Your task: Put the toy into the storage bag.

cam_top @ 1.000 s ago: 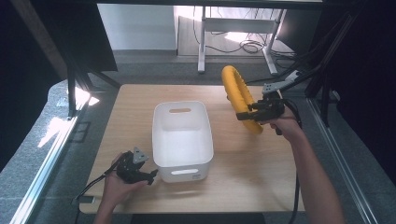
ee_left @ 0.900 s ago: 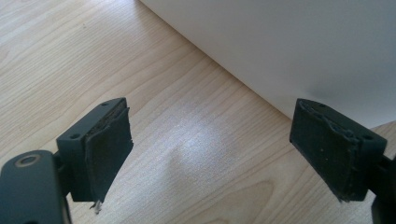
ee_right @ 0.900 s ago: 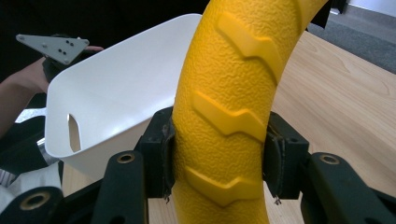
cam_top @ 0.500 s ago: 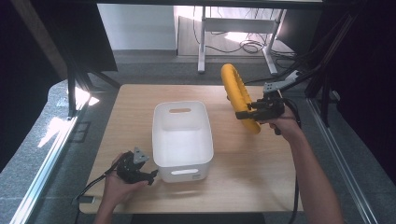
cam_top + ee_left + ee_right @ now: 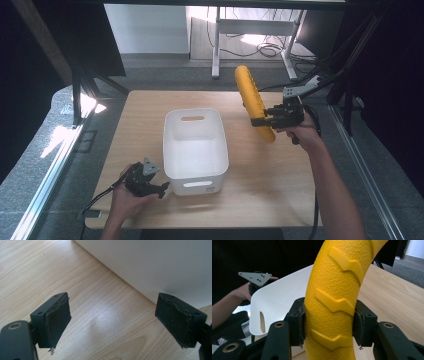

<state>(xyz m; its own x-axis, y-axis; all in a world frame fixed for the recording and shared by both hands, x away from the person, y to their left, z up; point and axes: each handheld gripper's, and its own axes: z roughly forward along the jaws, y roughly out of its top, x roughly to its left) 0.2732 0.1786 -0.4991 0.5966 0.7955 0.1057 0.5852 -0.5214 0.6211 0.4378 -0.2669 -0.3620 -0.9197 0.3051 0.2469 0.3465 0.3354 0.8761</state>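
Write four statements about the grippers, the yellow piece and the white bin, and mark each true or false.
1. The right gripper is shut on the yellow ridged piece. True.
2. The yellow ridged piece lies inside the white bin. False: it is held up to the right of the bin.
3. The left gripper is open, with nothing between its jaws. True.
4. The left gripper clamps the bin's rim. False: it sits low by the bin's near left corner, over the wooden table.
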